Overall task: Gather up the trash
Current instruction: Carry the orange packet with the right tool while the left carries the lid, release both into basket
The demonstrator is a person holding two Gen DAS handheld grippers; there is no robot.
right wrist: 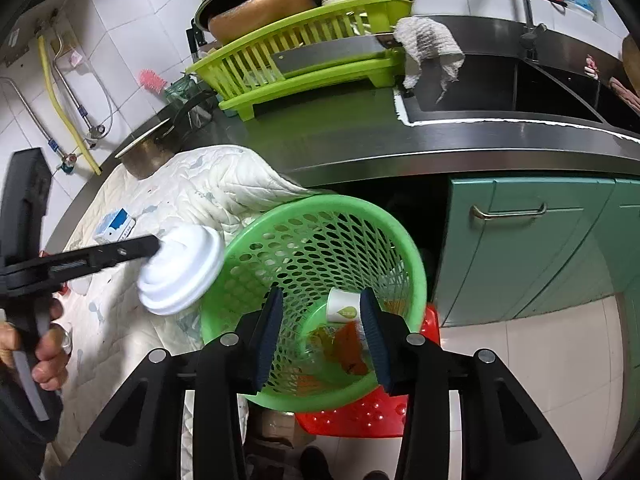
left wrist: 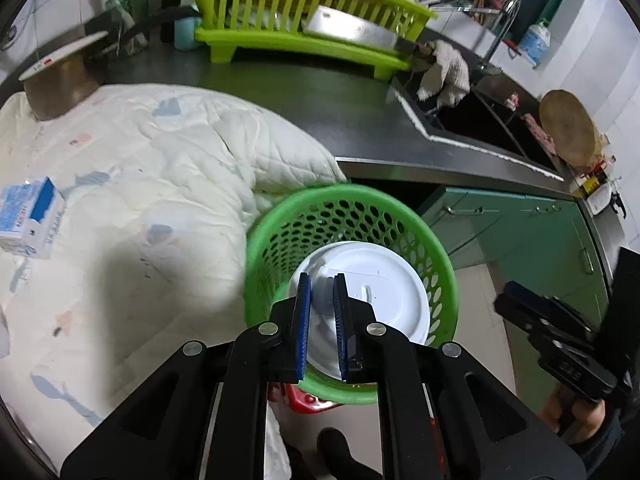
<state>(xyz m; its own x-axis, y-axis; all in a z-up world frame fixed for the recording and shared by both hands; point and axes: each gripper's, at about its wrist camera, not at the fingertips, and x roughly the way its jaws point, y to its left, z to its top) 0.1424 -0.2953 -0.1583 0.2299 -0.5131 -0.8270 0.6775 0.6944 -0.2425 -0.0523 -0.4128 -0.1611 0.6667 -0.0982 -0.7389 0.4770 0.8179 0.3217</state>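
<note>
My left gripper (left wrist: 322,292) is shut on a white plastic cup lid (left wrist: 372,292) and holds it above the green perforated trash basket (left wrist: 276,220). In the right wrist view the lid (right wrist: 182,270) hangs at the basket's left rim (right wrist: 316,204). My right gripper (right wrist: 320,320) is open and empty, just above the basket's near side. Inside the basket lie a small white paper cup (right wrist: 342,305) and orange wrappers (right wrist: 346,346). A blue-and-white carton (left wrist: 30,218) lies on the white quilted cloth (left wrist: 160,168), far left; it also shows in the right wrist view (right wrist: 116,224).
The basket stands on a red plastic stool (right wrist: 360,412) beside the steel counter (left wrist: 320,100). A lime dish rack (left wrist: 296,20), a metal pot (left wrist: 60,76), a sink (right wrist: 500,88) with a rag (right wrist: 430,46) and green cabinets (right wrist: 528,240) surround it.
</note>
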